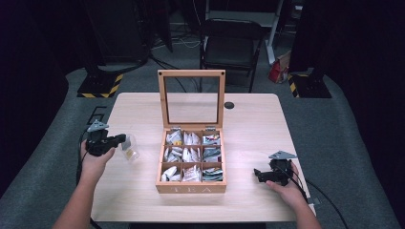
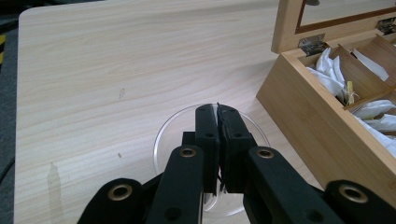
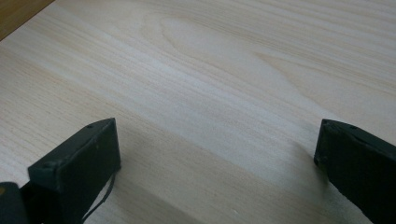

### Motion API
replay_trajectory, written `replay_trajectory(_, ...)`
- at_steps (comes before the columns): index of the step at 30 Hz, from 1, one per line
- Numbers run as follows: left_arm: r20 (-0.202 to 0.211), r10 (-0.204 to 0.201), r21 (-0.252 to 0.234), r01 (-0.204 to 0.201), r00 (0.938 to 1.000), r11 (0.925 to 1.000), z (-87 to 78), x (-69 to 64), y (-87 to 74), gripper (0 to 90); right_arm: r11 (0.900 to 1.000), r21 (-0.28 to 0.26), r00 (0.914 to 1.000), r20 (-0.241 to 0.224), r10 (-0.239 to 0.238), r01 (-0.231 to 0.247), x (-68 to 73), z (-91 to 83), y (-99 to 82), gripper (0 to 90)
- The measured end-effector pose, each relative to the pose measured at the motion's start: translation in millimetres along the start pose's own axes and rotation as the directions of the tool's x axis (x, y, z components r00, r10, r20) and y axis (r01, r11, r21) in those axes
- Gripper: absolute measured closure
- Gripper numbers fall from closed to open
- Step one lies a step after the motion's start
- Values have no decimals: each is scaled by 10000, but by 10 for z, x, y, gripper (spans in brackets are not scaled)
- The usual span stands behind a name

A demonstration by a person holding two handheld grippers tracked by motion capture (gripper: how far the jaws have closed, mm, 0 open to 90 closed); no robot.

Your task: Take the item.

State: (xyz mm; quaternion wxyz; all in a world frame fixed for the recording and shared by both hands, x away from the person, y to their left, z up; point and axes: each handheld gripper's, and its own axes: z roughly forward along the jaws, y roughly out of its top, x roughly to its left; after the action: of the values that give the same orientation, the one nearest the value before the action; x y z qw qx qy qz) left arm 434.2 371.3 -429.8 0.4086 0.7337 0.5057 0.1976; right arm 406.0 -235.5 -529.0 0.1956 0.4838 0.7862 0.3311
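Now, left gripper fingers clamped on clear dish rim, right gripper fingers apart.

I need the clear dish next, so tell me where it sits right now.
In the high view the clear dish sits on the table's left side, between the left gripper and the open tea box.

Worktop: pale wood grain. Tea box: honey-tan wood, pale "TEA" lettering; sachets mostly white, some teal-grey. Dish: clear. Both hand-held grippers black, left, right; grey top plates. Floor bases: yellow-black hazard stripes.
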Motion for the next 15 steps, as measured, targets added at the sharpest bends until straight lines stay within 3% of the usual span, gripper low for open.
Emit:
replay_trajectory(2, 94, -91, 82, 90, 9999, 9999, 7, 7, -2, 835, 10000, -7, 10000, 0, 1, -1, 0, 0, 0, 0)
replay_trajectory(4, -92, -38, 15, 38, 10000, 10000, 16, 7, -6, 791, 10000, -1, 10000, 0, 1, -1, 0, 0, 0, 0)
replay_trajectory(15, 9, -148, -1, 148, 9999, 9999, -31, 24, 28, 691, 10000, 2, 10000, 1, -1, 1, 0, 0, 0, 0)
